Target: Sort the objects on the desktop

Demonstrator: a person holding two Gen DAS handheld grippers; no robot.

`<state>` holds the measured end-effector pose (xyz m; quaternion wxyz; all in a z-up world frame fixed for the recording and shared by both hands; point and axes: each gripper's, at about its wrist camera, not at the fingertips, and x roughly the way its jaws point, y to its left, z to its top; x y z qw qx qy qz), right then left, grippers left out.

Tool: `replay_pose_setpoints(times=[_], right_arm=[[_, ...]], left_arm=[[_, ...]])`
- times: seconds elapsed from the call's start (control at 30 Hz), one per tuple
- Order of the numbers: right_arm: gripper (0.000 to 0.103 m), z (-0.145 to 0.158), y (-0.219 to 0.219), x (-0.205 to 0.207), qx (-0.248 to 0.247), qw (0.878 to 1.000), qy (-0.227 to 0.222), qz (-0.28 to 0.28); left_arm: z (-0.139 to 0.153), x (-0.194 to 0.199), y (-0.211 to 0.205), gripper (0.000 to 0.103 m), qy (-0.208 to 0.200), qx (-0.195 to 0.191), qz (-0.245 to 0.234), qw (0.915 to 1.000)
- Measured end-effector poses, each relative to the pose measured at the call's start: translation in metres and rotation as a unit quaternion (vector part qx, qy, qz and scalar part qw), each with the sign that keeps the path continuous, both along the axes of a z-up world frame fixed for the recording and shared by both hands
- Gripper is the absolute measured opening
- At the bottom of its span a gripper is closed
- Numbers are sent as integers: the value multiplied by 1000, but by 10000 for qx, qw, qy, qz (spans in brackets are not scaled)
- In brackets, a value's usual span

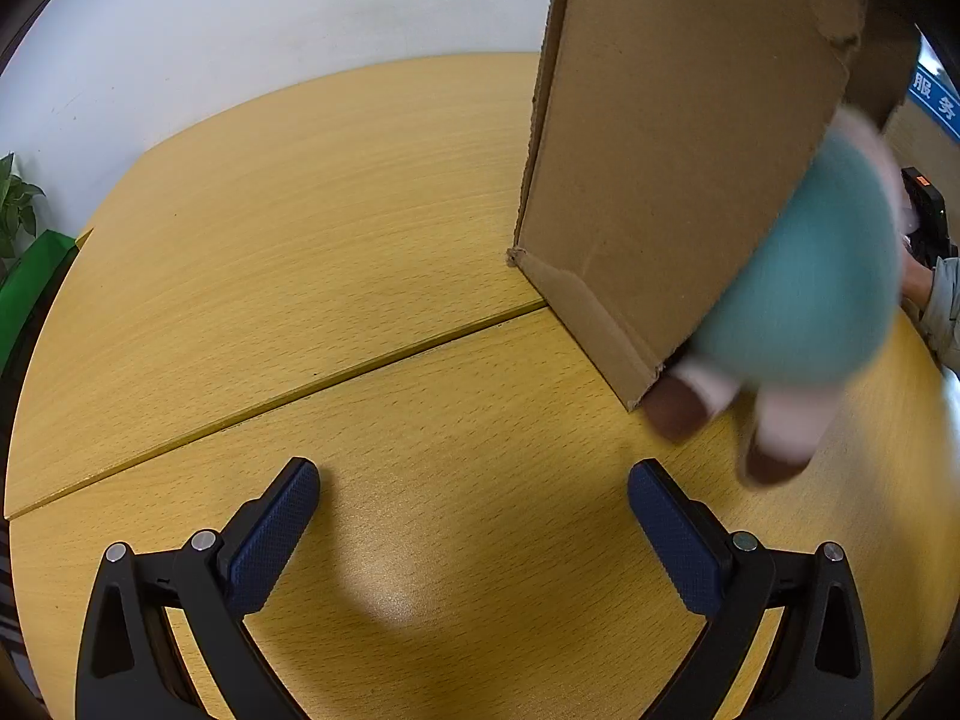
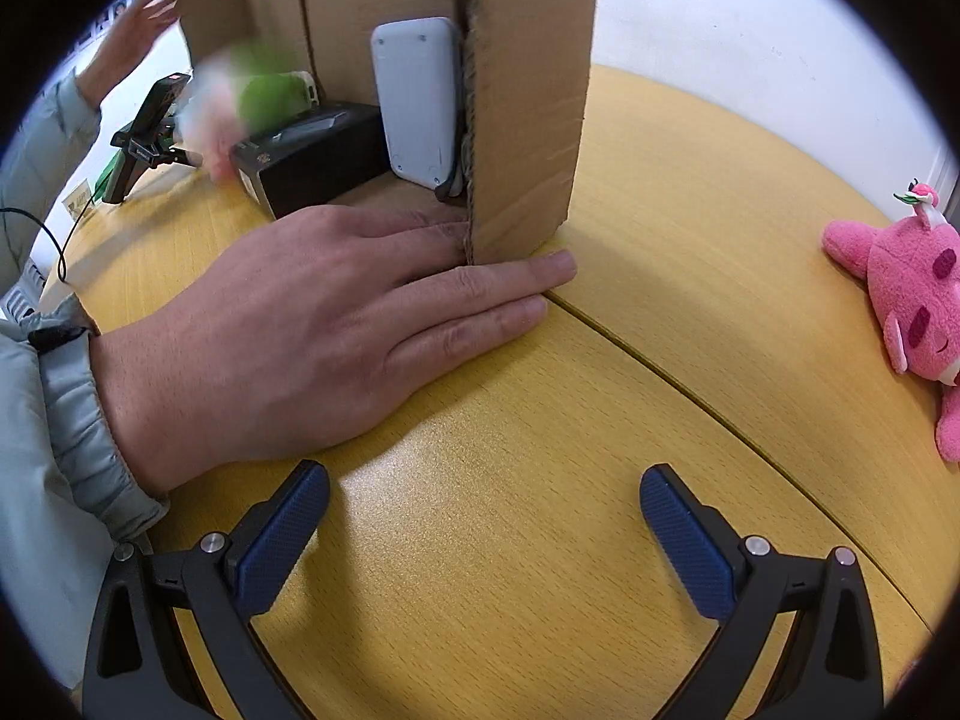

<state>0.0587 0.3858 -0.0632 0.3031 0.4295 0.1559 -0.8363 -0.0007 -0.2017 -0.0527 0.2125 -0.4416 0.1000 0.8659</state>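
Note:
A tall cardboard box (image 1: 678,138) stands on the wooden table (image 1: 360,240); it also appears in the right wrist view as the cardboard box (image 2: 528,90), with a white device (image 2: 417,102) and a black box (image 2: 312,156) inside its open side. A blurred teal and pink plush toy (image 1: 804,294) is in the air by the box's near corner. A blurred green and pink toy (image 2: 240,102) shows at the box's left. A pink plush (image 2: 906,300) lies at the table's right. My left gripper (image 1: 474,504) and right gripper (image 2: 485,510) are both open and hold nothing.
A person's hand (image 2: 312,324) lies flat on the table against the box's bottom edge, just ahead of my right gripper. Another hand (image 2: 132,42) is raised at the far left. A black tripod stand (image 2: 144,138) sits behind. A green plant (image 1: 18,204) is beyond the table's left edge.

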Motion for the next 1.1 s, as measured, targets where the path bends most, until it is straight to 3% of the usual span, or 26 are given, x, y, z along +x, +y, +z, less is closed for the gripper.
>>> replay_pose_setpoints(times=[1.1], right_arm=[[103, 1, -1, 1, 6, 10000, 1, -2]], left_arm=[[4, -4, 1, 103, 4, 1, 9, 10000]])
